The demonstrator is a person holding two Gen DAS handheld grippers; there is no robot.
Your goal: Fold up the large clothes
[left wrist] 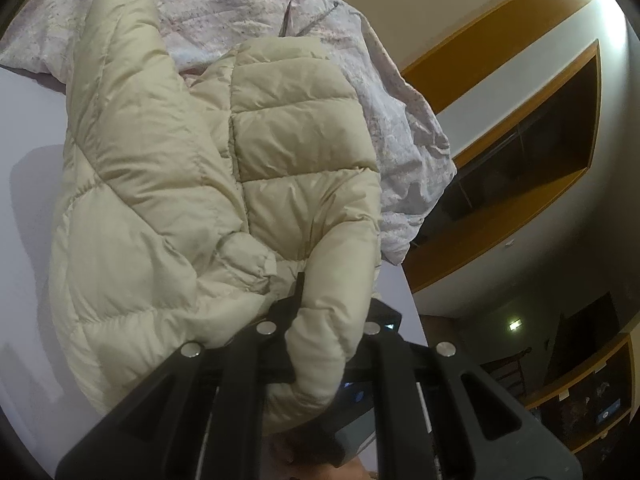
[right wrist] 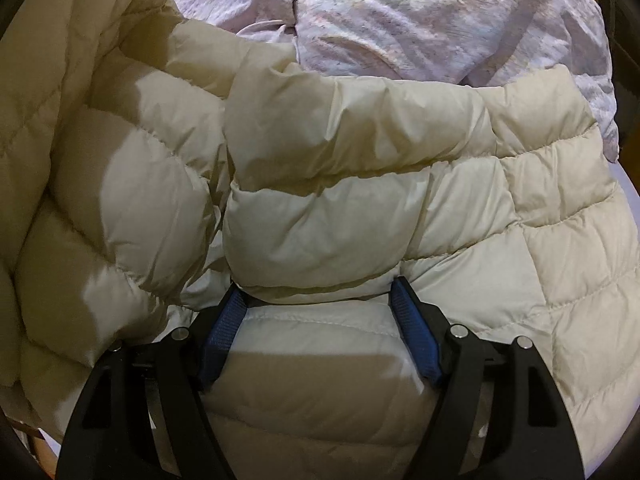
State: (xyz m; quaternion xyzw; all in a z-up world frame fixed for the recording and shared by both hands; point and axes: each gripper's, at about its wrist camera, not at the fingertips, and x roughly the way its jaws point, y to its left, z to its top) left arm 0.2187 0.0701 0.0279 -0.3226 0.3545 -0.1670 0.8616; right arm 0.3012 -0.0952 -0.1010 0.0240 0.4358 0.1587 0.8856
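My left gripper (left wrist: 320, 320) is clamped on a puffy fold of the cream quilted jacket (left wrist: 168, 168), whose padding bulges out between its black fingers. The jacket lies bunched on a pale lilac bed sheet (left wrist: 28, 152), with a crumpled floral duvet (left wrist: 224, 8) just behind and touching it. My right gripper (right wrist: 316, 300) has its blue-padded fingers (right wrist: 224, 328) spread wide, pressed into the jacket's quilted panels; padding fills the gap, but it does not pinch it.

Right tongs' (right wrist: 316, 300) tips under cream jacket (right wrist: 320, 220) fold.
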